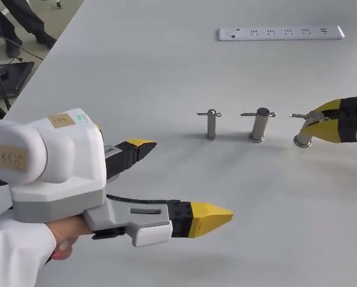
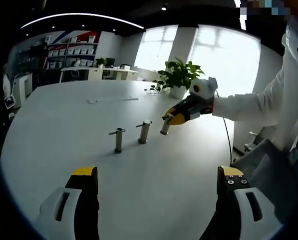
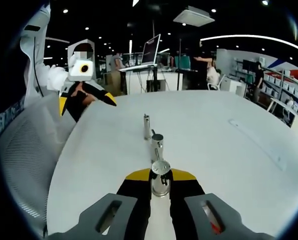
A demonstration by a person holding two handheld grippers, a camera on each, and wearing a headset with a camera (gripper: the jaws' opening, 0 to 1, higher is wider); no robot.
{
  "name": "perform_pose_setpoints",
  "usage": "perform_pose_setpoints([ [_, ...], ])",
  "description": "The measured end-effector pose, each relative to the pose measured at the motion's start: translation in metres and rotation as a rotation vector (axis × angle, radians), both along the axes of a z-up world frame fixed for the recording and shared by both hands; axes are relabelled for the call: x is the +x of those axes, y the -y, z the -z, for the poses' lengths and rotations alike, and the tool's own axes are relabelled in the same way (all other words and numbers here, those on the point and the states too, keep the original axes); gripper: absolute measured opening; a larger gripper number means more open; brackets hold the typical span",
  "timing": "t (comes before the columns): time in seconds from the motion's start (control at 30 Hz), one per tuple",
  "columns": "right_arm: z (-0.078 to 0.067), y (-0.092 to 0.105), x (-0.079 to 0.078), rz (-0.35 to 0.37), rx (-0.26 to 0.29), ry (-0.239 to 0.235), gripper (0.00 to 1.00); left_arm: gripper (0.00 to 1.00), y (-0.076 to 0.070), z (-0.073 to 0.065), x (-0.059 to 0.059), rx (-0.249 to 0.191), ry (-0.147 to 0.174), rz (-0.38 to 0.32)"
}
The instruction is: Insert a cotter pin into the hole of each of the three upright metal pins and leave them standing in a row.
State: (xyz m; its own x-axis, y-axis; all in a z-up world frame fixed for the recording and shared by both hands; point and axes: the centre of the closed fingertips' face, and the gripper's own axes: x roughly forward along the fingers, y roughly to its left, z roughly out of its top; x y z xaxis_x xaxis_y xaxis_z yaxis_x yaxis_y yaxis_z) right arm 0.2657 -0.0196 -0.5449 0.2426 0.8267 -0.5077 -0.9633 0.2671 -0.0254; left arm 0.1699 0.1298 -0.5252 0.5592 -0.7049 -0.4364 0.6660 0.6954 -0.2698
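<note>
Three metal pins stand in a row on the white table: the left pin point(image 1: 211, 125), the middle pin point(image 1: 259, 125) and the right pin point(image 1: 304, 136). A cotter pin point(image 1: 207, 113) crosses the top of the left one, another point(image 1: 256, 114) the middle one, and a third point(image 1: 298, 115) sticks out left of the right one. My right gripper point(image 1: 316, 121) is shut on the right pin's top, and that pin point(image 3: 160, 169) leans slightly. My left gripper point(image 1: 178, 179) hovers open and holds nothing, well in front of the row point(image 2: 145, 131).
A white power strip point(image 1: 280, 33) lies flat at the table's far side. The table's left edge point(image 1: 40, 66) runs diagonally, with people's legs and cables on the floor beyond it. Bare tabletop lies between my left gripper and the pins.
</note>
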Motion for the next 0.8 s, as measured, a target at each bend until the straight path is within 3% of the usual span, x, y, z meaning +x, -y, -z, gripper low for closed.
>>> perform_pose_setpoints([
  [0.3, 0.002, -0.002, 0.004, -0.019, -0.007, -0.004, 0.07, 0.99, 0.009, 0.005, 0.0, -0.001, -0.023, 0.009],
  [0.43, 0.008, 0.007, 0.013, -0.023, -0.007, -0.011, 0.08, 0.99, 0.013, 0.007, 0.0, -0.002, -0.028, 0.011],
  [0.8, 0.02, 0.012, 0.016, -0.027, -0.012, -0.028, 0.08, 0.99, 0.016, 0.01, 0.0, -0.002, -0.04, 0.017],
])
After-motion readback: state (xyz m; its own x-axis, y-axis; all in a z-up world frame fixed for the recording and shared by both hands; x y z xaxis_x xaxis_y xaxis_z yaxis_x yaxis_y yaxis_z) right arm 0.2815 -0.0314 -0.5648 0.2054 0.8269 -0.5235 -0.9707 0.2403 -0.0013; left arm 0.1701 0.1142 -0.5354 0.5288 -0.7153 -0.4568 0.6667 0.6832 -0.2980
